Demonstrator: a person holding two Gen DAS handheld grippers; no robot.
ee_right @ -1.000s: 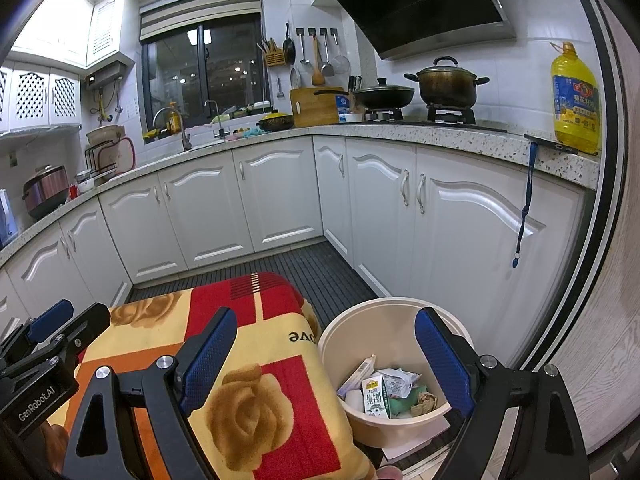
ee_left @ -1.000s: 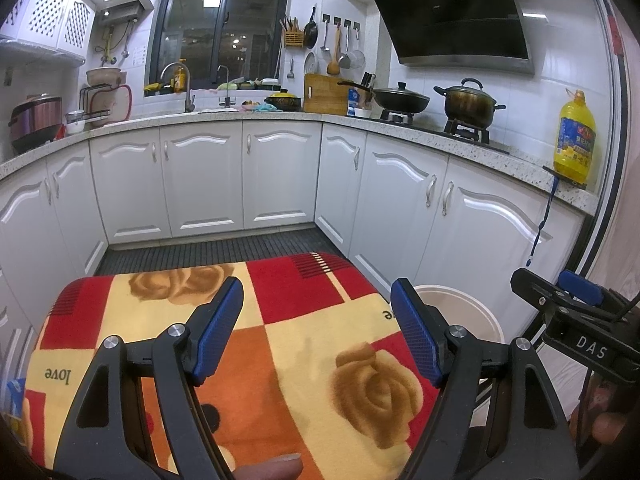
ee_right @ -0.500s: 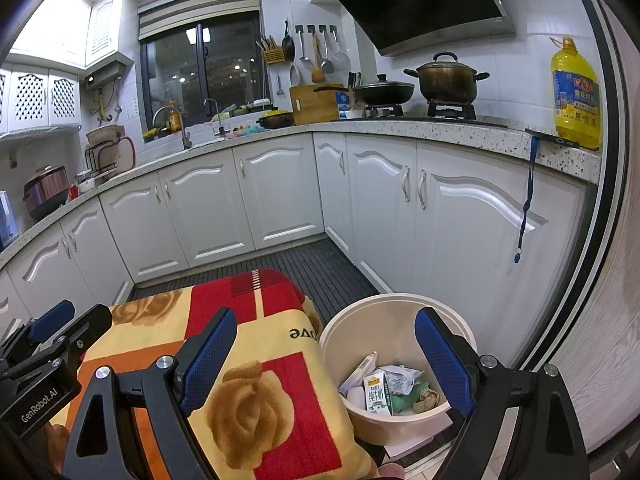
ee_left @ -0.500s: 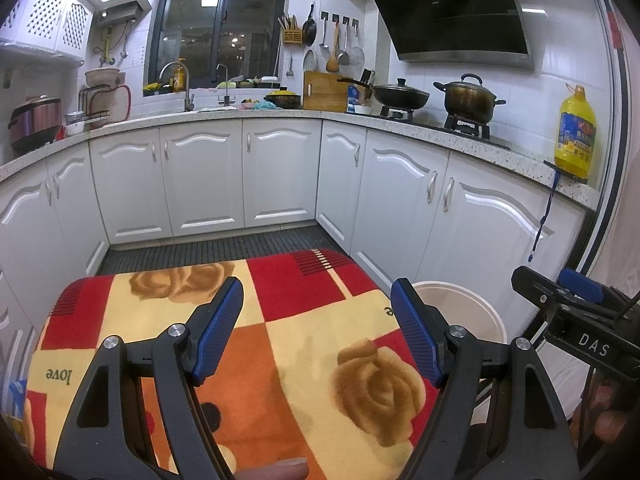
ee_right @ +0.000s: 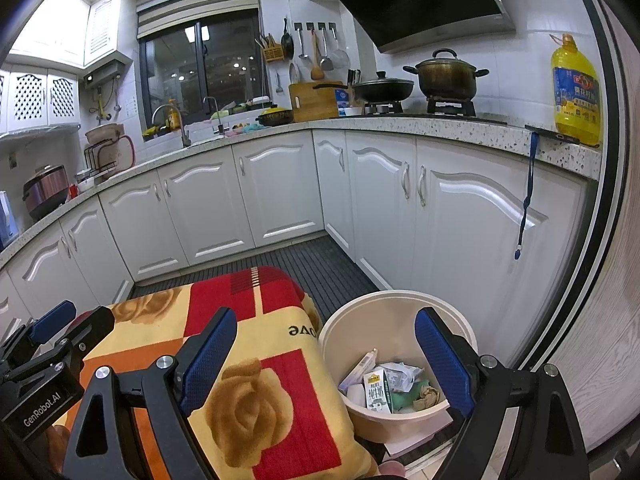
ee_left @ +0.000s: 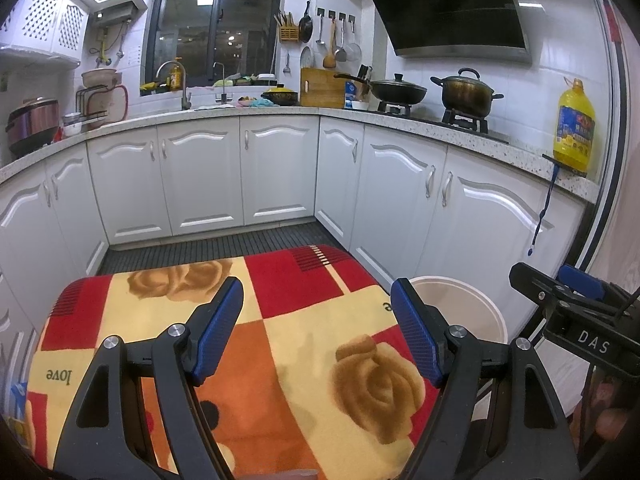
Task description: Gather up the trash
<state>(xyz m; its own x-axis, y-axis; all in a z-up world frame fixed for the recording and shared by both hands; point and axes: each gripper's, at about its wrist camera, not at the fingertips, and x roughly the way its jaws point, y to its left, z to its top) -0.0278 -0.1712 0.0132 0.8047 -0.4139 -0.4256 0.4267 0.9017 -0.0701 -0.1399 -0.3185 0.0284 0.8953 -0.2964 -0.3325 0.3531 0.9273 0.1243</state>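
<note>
Left gripper [ee_left: 316,332] and right gripper [ee_right: 324,364]: jaws apart, nothing held. Trash [ee_right: 386,386] lies inside the bin [ee_right: 400,424], just beside the blanket-covered tabletop [ee_right: 256,392].

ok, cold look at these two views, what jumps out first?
The loud rose-print blanket in red, orange and yellow fills the foreground, draped over something low in front of the white cabinets. Right of it, a cream bin on the floor holds a milk carton and crumpled wrappers. Both tongs, left and right, hang open and empty.
</note>
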